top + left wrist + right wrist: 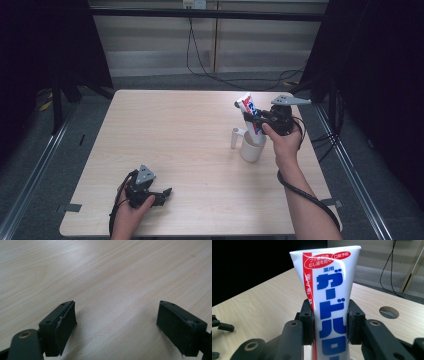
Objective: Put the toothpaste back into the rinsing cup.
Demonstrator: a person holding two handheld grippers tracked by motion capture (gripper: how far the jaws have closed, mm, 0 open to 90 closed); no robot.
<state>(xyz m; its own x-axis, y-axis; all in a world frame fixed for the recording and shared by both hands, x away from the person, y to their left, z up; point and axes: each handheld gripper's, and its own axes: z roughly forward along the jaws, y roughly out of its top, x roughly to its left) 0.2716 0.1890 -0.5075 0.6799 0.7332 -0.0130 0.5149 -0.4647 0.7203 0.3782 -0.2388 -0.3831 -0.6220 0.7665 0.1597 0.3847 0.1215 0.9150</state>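
- Toothpaste tube (329, 305): far right of table (165, 130), long axis near upright, lower end in white mug (251, 146).
- Right gripper (260, 119): jaws clamped on tube's middle, directly above mug.
- Left gripper (162, 192): near left, jaws apart, holding nothing.

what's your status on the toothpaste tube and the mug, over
Right gripper shut on toothpaste tube, tube's lower end in the white mug. Left gripper open, low over the table, holding nothing. Nothing in the way.

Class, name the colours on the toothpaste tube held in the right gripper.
The toothpaste tube is white with blue lettering and red panels; right gripper view shows it best.
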